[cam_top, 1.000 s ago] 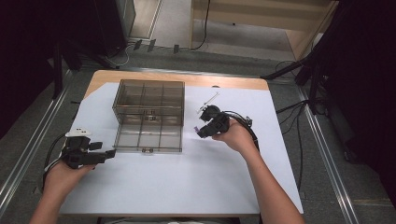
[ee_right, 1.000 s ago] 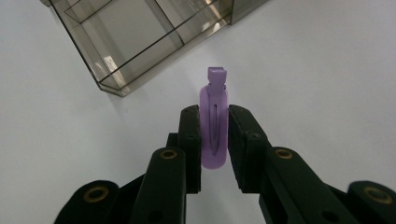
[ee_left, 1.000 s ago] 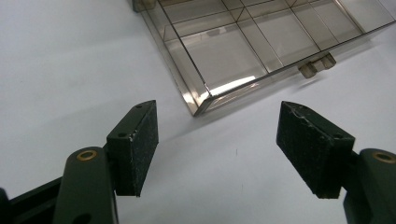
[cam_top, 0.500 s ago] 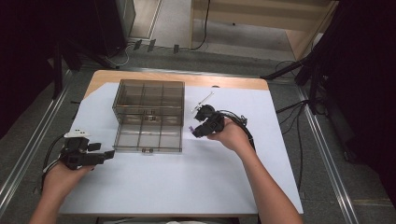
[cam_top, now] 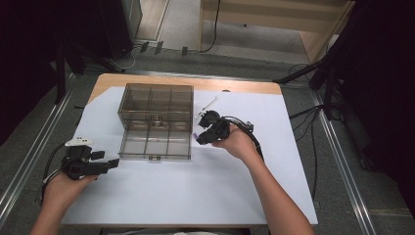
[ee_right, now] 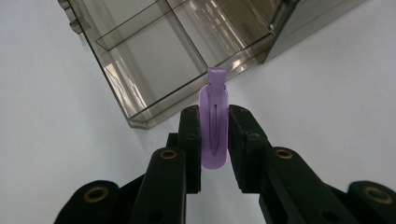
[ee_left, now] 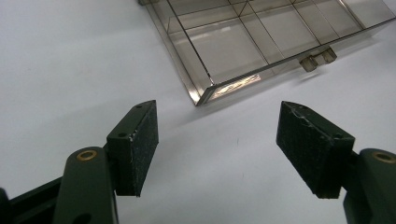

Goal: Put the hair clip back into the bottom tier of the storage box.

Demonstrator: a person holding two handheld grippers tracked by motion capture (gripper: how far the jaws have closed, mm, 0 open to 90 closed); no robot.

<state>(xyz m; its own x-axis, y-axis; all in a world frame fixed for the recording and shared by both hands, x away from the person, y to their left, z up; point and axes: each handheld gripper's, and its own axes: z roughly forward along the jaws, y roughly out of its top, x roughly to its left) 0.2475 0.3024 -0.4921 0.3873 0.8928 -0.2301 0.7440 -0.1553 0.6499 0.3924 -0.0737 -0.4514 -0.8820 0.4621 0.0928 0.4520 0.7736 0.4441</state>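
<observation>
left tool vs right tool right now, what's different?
The left tool is open with nothing between its pads; the right tool is shut on a purple clip. The left tool sits near the compartment box's front-left corner, the right tool by the box's right side. Both have black jaws pointing toward the box.

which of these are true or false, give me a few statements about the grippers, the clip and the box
1. The right gripper is shut on a purple hair clip. True.
2. The left gripper holds the box. False: it is open, above bare white paper.
3. The clear box has its lid open. True.
4. The hair clip lies inside a compartment. False: it is held beside the box, over the paper.
</observation>
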